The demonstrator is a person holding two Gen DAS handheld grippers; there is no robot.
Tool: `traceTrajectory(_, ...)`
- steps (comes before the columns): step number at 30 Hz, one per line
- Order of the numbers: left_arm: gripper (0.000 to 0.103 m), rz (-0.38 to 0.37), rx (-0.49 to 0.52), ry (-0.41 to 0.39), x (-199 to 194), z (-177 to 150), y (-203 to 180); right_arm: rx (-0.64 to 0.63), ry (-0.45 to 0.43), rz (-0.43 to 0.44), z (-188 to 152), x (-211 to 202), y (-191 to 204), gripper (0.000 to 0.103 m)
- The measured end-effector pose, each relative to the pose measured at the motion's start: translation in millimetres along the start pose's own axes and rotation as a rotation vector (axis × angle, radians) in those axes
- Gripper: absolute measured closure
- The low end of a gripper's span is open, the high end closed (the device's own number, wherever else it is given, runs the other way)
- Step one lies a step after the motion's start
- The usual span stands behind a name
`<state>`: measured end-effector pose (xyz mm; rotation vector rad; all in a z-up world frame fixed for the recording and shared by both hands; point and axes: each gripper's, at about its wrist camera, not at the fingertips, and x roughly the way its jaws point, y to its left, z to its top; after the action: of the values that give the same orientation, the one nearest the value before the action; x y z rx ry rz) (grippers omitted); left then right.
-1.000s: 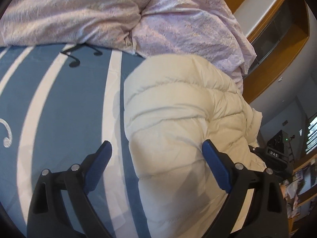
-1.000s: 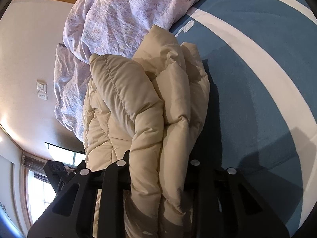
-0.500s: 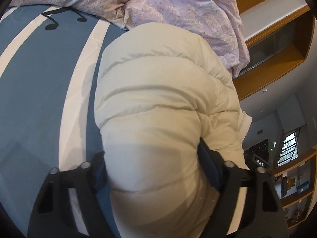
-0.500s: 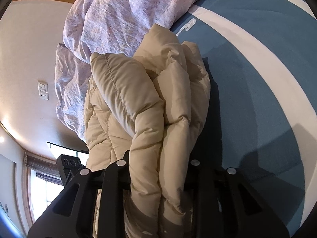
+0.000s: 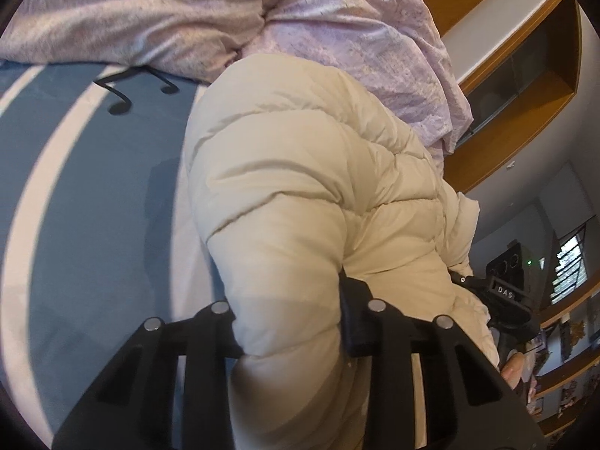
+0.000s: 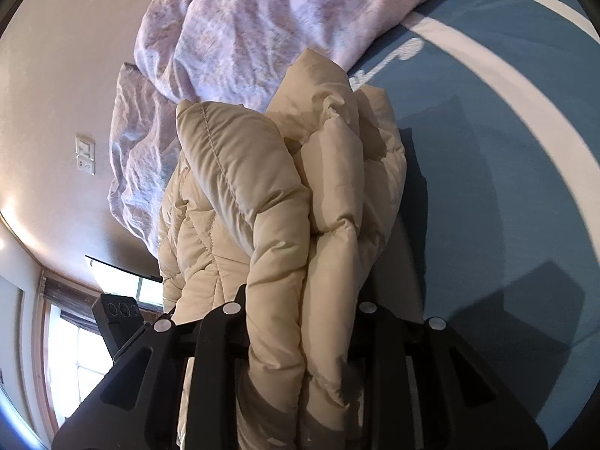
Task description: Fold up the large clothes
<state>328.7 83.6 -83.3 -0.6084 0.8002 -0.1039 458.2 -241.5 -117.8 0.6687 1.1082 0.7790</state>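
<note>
light source: daylight, mostly from the window [image 6: 90,341] in the lower left of the right wrist view, pretty blown out there
second window: small bright one [image 5: 570,262] at the right edge of the left wrist view
overall: bright enough, soft, kinda cool-toned
shadows: dark one on the blue bedsheet [image 6: 498,232] right of the puffy coat [image 6: 300,225]; the coat's lower part in the left wrist view [image 5: 292,356] sits in grey shade
glare: warm shine on the wall [image 6: 48,86] at far left
distortion: heavy fisheye, stripes bend, black corners all round
blur: edges smeary, sheet stripe at upper right a bit soft
focus: black tongs frames at the bottom slightly soft
</note>
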Motion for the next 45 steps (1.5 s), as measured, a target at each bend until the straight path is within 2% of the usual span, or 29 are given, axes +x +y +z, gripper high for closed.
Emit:
traceTrajectory(10, 0.07, 0.144, 0.022, -0.085, -49, 22, 39, -0.096, 0.07, 0.025, 9, 58, 60, 0.079)
traceTrajectory(19, 0.07, 0.226, -0.007, -0.144, -78, 49, 82, -0.191, 0.113, 0.042, 18, 116, 107, 0.079)
traceTrajectory(25, 0.067, 0.265, -0.023, -0.135, -68, 57, 106, -0.225, 0.117, -0.014, 17, 144, 106, 0.079)
traceTrajectory(34, 0.059, 0.317, -0.015, -0.133, -54, 57, 117, -0.199, 0.101, -0.057, 14, 152, 100, 0.075)
traceTrajectory(37, 0.051, 0.341, -0.018, -0.138, -55, 58, 116, -0.188, 0.099, -0.081, 15, 156, 99, 0.068)
traceTrajectory(38, 0.045, 0.35, -0.022, -0.142, -56, 57, 116, -0.198, 0.093, -0.108, 14, 156, 100, 0.056)
traceTrajectory(39, 0.041, 0.364, -0.027, -0.148, -57, 57, 116, -0.221, 0.075, -0.157, 14, 155, 104, 0.039)
traceTrajectory(40, 0.035, 0.376, -0.029, -0.154, -59, 57, 115, -0.244, 0.058, -0.195, 13, 153, 107, 0.033)
traceTrajectory(41, 0.031, 0.39, -0.023, -0.167, -63, 55, 113, -0.272, 0.04, -0.222, 11, 148, 109, 0.029)
traceTrajectory(45, 0.024, 0.462, 0.04, -0.205, -76, 51, 98, -0.368, -0.048, -0.328, 4, 118, 124, 0.028)
